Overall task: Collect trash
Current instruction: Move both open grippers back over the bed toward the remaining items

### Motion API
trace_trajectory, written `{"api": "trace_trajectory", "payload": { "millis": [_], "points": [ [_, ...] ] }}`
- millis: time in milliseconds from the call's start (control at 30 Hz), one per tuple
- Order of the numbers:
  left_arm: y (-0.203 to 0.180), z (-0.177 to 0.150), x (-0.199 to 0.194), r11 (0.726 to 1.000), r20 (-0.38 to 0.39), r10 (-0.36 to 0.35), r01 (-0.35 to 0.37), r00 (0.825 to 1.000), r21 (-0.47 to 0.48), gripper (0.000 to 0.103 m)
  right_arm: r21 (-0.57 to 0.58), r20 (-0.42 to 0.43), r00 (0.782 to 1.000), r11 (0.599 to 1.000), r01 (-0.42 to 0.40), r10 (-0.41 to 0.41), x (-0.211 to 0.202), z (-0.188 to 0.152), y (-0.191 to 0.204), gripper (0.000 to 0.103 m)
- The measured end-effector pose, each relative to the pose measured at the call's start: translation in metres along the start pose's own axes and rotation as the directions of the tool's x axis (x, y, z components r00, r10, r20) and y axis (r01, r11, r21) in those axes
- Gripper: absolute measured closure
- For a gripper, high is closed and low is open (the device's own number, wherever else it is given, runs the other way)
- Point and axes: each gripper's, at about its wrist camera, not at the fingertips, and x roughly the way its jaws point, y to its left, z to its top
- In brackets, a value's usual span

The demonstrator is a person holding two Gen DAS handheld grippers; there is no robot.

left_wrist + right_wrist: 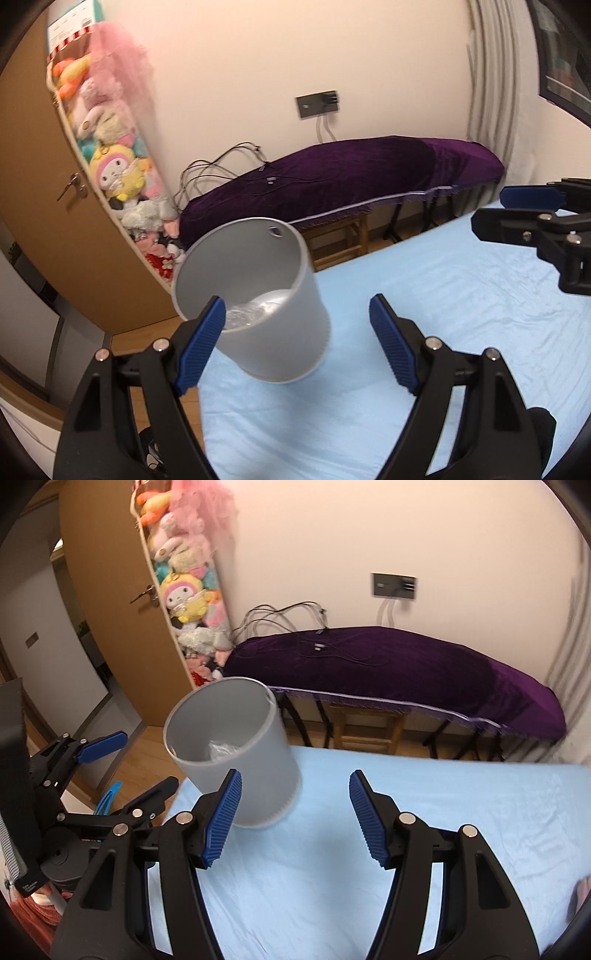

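I'm holding my left gripper (297,325) wide, nothing in it; my right gripper (295,805) is gaping empty too. The grey bin (255,299) is sitting at the bed's (461,314) near-left corner, about eleven o'clock from both, tilting, crumpled clear plastic (255,312) inside. I'm judging the left nearer.

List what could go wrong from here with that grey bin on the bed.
1. The grey bin stands near the corner of the soft blue bed; a nudge could tip it onto the floor.
2. Clear plastic trash inside could spill out then.
3. Both hand-held grippers, left and right, are open and hold nothing.
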Motion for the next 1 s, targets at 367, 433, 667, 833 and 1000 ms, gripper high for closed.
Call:
{"api": "trace_trajectory", "payload": {
  "millis": [367, 433, 667, 833, 1000],
  "points": [
    [-0.145, -0.024, -0.050, 0.957, 0.030, -0.207, 0.196, 0.978, 0.212, 0.023, 0.171, 0.043, 0.975, 0.963, 0.209, -0.219, -0.112, -0.119, -0.099, 0.044],
    [-0.175, -0.031, -0.063, 0.938, 0.037, -0.251, 0.234, 0.967, 0.256, 0.023, 0.210, 0.047, 0.961, 0.943, 0.258, -0.273, -0.137, -0.148, -0.118, 0.044],
    [-0.283, -0.063, -0.111, 0.834, 0.035, -0.430, 0.382, 0.902, 0.398, 0.023, 0.325, 0.020, 0.883, 0.838, 0.438, -0.469, -0.226, -0.246, -0.167, 0.044],
    [-0.360, -0.088, -0.142, 0.724, -0.008, -0.547, 0.477, 0.837, 0.498, 0.023, 0.419, -0.036, 0.799, 0.717, 0.558, -0.600, -0.292, -0.319, -0.193, 0.044],
    [-0.429, -0.119, -0.169, 0.602, -0.060, -0.633, 0.539, 0.772, 0.589, 0.023, 0.525, -0.111, 0.711, 0.567, 0.635, -0.694, -0.352, -0.392, -0.216, 0.044]
  ]
}}
